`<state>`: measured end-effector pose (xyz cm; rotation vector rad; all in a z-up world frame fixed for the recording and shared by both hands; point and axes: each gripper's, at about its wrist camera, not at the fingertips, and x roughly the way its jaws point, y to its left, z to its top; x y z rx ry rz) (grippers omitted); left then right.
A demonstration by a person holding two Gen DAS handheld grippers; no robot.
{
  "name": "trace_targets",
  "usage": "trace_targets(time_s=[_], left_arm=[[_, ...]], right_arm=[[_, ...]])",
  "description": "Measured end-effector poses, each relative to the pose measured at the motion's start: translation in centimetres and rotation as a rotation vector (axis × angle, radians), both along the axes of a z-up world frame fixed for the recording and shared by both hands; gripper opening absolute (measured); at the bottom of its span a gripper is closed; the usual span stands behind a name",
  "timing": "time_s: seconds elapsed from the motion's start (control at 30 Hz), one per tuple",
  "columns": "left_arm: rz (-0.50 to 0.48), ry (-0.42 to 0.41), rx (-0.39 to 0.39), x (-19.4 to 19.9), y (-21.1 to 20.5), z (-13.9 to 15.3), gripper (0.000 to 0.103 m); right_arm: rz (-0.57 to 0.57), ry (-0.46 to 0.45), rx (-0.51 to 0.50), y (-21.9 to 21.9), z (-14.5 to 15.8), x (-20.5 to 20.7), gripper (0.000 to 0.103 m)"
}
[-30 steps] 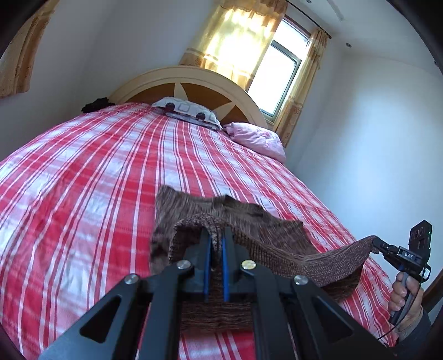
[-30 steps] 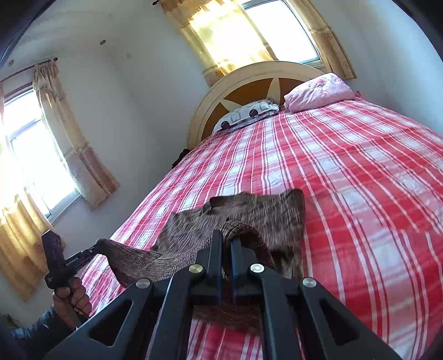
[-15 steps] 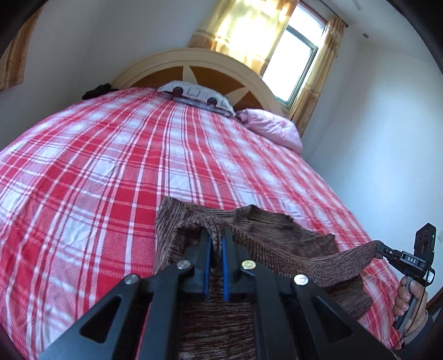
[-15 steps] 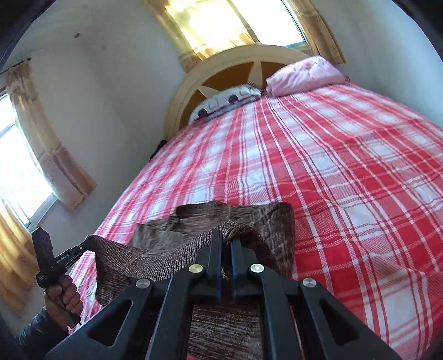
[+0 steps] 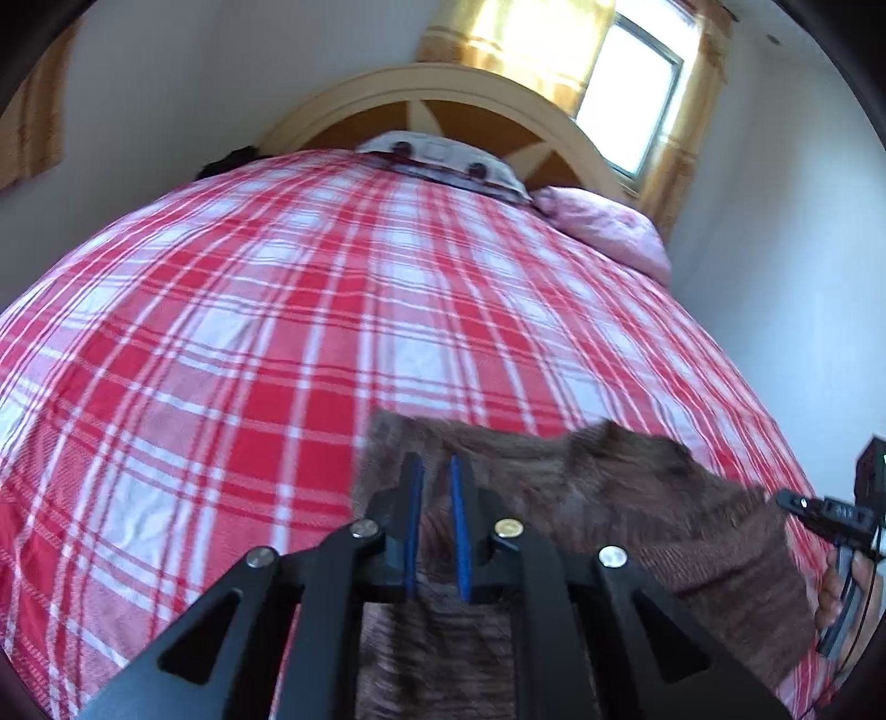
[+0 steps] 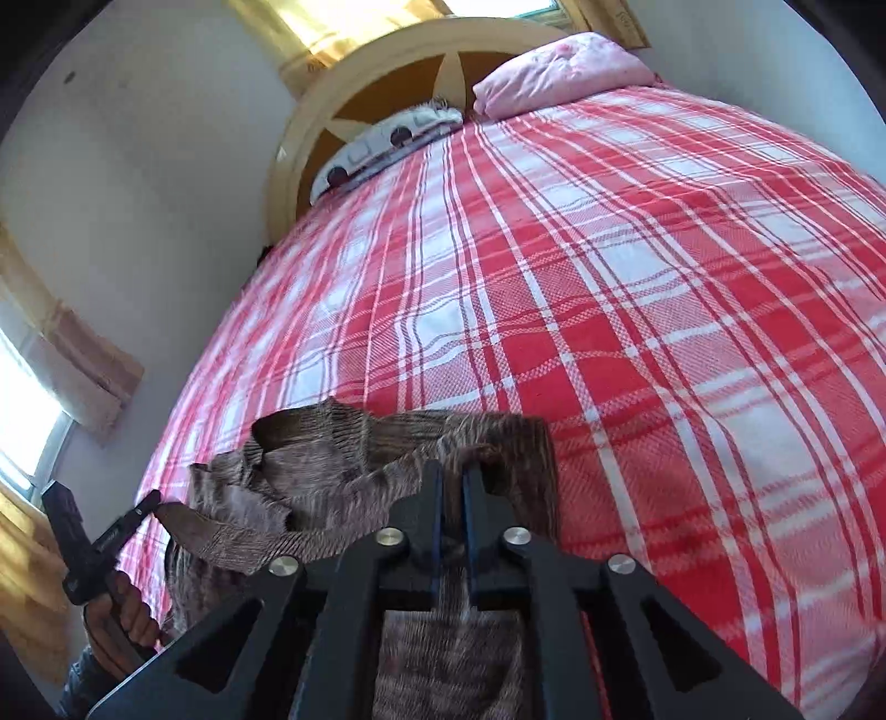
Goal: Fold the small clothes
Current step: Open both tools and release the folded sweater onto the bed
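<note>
A small brown knitted garment lies on the red and white plaid bed cover, doubled over itself. My left gripper has its jaws slightly apart, with the garment's left edge under and between them. My right gripper is shut on the garment's right edge. In the right wrist view the left gripper sits at the garment's far corner; in the left wrist view the right gripper pinches the other corner.
The bed cover stretches far ahead to a rounded wooden headboard. A pink pillow and a patterned pillow lie at the head. Windows with yellow curtains are behind and beside the bed.
Both grippers carried the lifted garment edge forward and down onto the far part of the garment. The left jaws have parted a little.
</note>
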<state>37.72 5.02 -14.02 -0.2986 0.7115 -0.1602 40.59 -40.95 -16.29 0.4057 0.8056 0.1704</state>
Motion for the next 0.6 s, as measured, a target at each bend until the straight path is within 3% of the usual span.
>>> trace_targets(time_s=[0.07,0.17,0.27,0.33,0.47,0.53,0.6], left_arm=[[0.004,0.001,-0.024,-0.5,0.7,0.4,0.013],[-0.038,-0.030,0.020,-2.5,0.1,1.4,0.015],[-0.184,-0.027,0.066,-5.1,-2.5,1.7,0.038],[-0.291,0.006,0.149,-6.2,-5.1,0.9,0.062],[-0.361,0.056,0.305,-5.9,-8.5,-1.5,0.063],[-0.339,0.115,0.326,-4.4,-8.7,-2.6,0.063],[-0.284,0.128,0.351,-2.8,-8.2,-2.8,0.063]], right_arm=[[0.009,-0.034,-0.020,0.4,0.8,-0.4,0.069],[0.070,-0.072,-0.043,2.1,2.4,-2.3,0.069],[0.268,-0.051,-0.009,5.4,2.7,-4.1,0.069],[0.399,0.026,-0.034,8.4,1.7,-4.3,0.069],[0.531,0.164,-0.077,12.5,-1.5,-3.4,0.069],[0.534,0.209,-0.098,13.4,-2.8,-2.1,0.069],[0.515,0.197,-0.085,13.6,-2.6,-0.4,0.069]])
